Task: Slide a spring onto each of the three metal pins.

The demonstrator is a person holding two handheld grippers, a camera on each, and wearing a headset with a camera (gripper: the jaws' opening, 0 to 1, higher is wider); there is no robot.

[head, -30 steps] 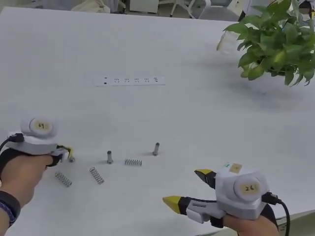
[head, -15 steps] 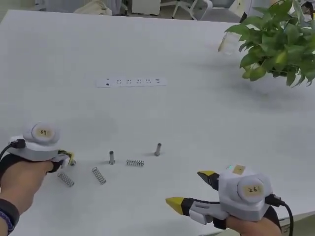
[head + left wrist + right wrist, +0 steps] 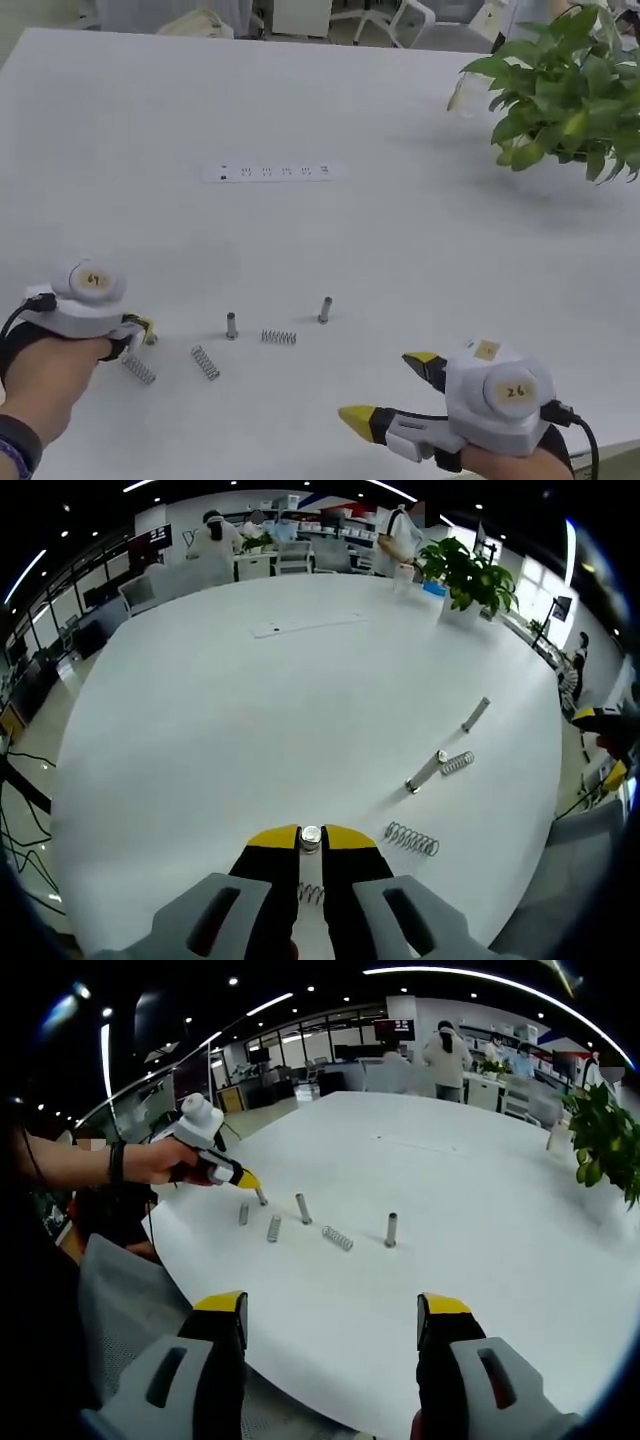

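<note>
My left gripper point(image 3: 147, 330) point(image 3: 311, 842) is at the left of the white table, shut on a short metal pin point(image 3: 311, 834) held near the tabletop. One spring point(image 3: 138, 369) lies just below its jaws. A second spring point(image 3: 205, 362) point(image 3: 411, 839) lies to the right of it. Two more pins stand upright, one point(image 3: 231, 326) point(image 3: 303, 1208) near the middle and one point(image 3: 325, 310) point(image 3: 390, 1229) further right. A third spring point(image 3: 278, 338) point(image 3: 337, 1238) lies between them. My right gripper point(image 3: 388, 390) point(image 3: 331, 1308) hovers open at the front right, holding nothing.
A white power strip point(image 3: 272, 172) lies flat further back on the table point(image 3: 400, 230). A leafy green plant point(image 3: 565, 85) stands at the back right, with a clear bottle point(image 3: 464, 92) beside it. The table's front edge runs close under my right gripper.
The head camera has tilted, so the whole picture has shifted. My left gripper has dipped slightly toward the table. The springs and the standing pins have not moved.
</note>
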